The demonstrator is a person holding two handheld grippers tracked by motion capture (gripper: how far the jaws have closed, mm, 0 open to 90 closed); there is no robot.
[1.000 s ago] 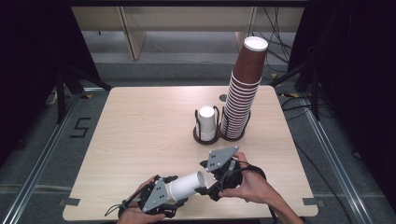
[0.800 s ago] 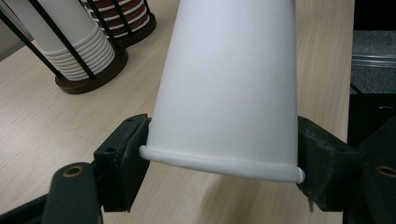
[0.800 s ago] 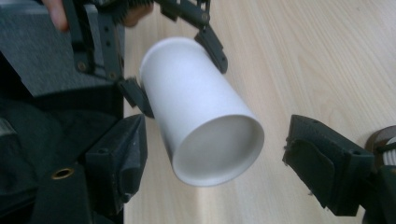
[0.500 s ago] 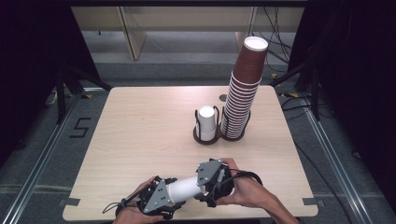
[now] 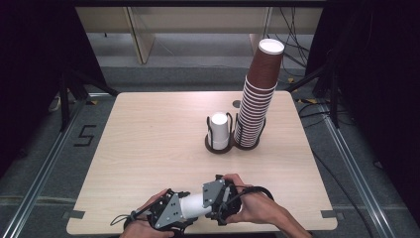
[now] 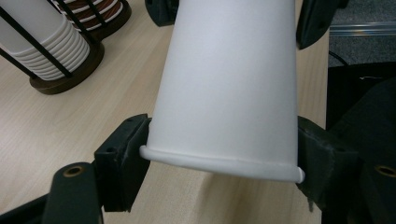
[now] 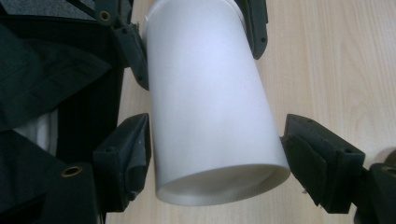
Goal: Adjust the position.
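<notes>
Right tongs [image 5: 224, 201] shifted onto white cup [image 5: 192, 205]; cup lies roughly level, rim toward left tongs [image 5: 179, 214].

Your white paper cup [image 5: 194, 205] lies on its side, held just above the worktop [image 5: 148, 148] near its front edge, spanning between both tongs. Rolled rim end sits clamped between your left tongs [image 6: 219, 161] pads. Narrower base end sits between your right tongs [image 7: 217, 156] pads, which have just been closing; one pad touches, the other looks barely apart. Plain, undented, matte surface.
</notes>
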